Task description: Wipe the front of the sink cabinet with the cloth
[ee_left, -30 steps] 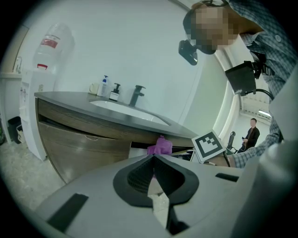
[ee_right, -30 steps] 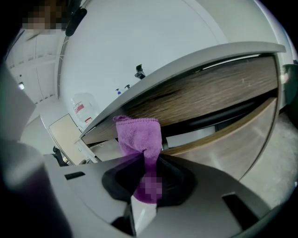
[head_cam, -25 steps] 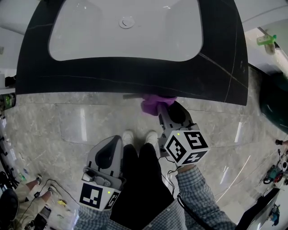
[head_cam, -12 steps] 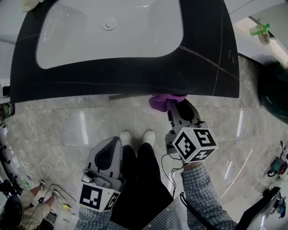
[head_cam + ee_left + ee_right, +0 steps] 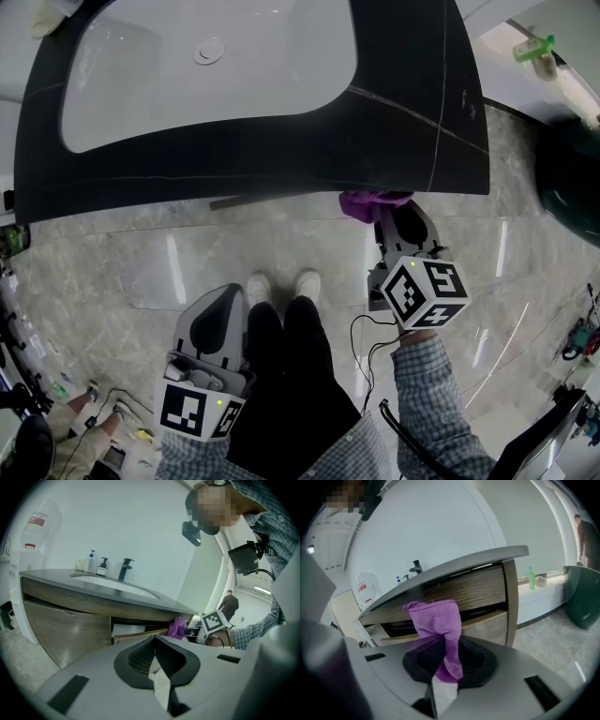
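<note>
Two hand-held grippers are in view, one of them working. The right hand-held gripper (image 5: 390, 217) is clamped on the purple cloth (image 5: 437, 620), which rises from its jaws in a bunched fold. In the head view the cloth sits just under the front edge of the black tabletop (image 5: 281, 155), right of centre. It is at or against the sink cabinet (image 5: 480, 590), but actual contact cannot be confirmed. The left hand-held gripper (image 5: 232, 300) hangs at the lower left, jaws together with nothing between them, well clear of the cabinet. A drawer (image 5: 140, 633) stands slightly open to the left of the cloth.

Assessment: wiping appears under way near the right end of the upper wood front. To do it well:
- Press the broad fold flat to the panel rather than its tip.
- Keep the jaws off the wood.
- Run level, overlapping passes along the grain.

The lower panel and the left part look yet to be covered.

Risk: the bunched cloth could snag on the open drawer's edge, so the grip should hold firm.
</note>
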A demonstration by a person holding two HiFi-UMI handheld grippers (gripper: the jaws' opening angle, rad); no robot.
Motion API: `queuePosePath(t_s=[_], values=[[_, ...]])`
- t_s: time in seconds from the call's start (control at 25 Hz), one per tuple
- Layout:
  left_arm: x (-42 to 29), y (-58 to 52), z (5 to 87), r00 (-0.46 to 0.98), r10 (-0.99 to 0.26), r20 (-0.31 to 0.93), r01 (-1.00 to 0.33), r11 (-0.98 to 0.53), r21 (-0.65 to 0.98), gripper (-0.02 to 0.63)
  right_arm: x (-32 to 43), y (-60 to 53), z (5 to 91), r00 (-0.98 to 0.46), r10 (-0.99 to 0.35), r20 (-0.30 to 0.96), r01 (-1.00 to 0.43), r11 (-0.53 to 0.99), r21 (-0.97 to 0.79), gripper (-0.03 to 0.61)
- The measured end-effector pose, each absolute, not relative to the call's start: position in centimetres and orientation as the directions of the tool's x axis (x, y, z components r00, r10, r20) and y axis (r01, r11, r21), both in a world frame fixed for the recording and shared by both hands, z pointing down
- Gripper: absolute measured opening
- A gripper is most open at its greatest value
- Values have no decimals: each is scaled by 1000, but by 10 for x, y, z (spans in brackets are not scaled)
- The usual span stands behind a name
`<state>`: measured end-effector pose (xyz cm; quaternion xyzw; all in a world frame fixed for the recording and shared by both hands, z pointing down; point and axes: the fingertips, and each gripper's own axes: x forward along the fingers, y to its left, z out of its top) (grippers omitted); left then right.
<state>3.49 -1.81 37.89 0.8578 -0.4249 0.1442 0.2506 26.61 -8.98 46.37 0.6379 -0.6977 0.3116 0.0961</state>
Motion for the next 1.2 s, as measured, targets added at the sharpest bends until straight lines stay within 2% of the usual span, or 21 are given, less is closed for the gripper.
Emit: queuePosePath(t_s=[0.32, 0.68, 0.84, 1.2], values=[[32, -20, 382, 577, -667, 471, -815, -504, 286, 11, 329, -84, 480, -35, -834, 551, -961, -123, -248, 75], [35, -13, 384, 581, -662, 473, -812, -502, 296, 11, 367, -82, 504, 52, -816, 575, -999, -50, 19, 75], [30, -11, 386, 575, -667, 475, -818, -493, 298, 11, 361, -83, 509, 52, -830, 555, -996, -81, -29, 75], [11, -9, 389, 555, -682, 476, -831, -468, 299, 11, 307, -85, 519, -34, -838, 545, -996, -15, -85, 75]])
